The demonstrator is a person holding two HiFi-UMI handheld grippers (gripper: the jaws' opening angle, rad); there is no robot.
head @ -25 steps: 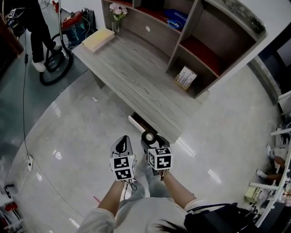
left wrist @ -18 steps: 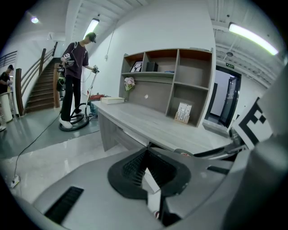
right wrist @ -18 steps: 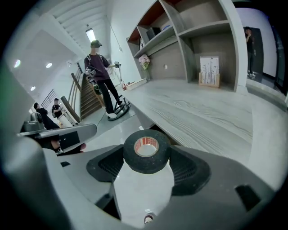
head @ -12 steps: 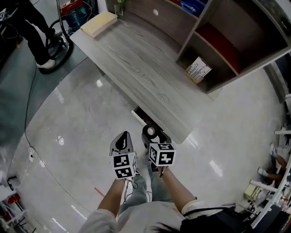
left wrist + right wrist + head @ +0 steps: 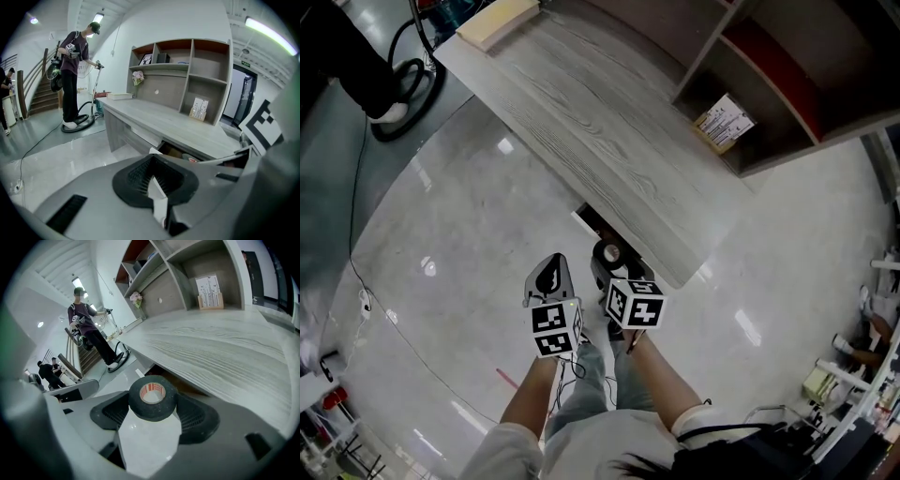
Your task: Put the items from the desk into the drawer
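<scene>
As it hovers, the right tool (image 5: 153, 412) clamps 1 tape roll (image 5: 153, 399) — black.

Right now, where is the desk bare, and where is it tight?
The desk top is bare from the flat box at its far end to the near corner. Tight: the open drawer under its edge, by the right gripper and tape roll.

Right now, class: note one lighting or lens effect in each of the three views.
Head view: lamps glare in bright spots on the glossy floor. Left gripper view: the fisheye bows the desk, the corners go black, and the ceiling light blows out. Right gripper view: the tape is sharp, with a dark rim all round.
</scene>
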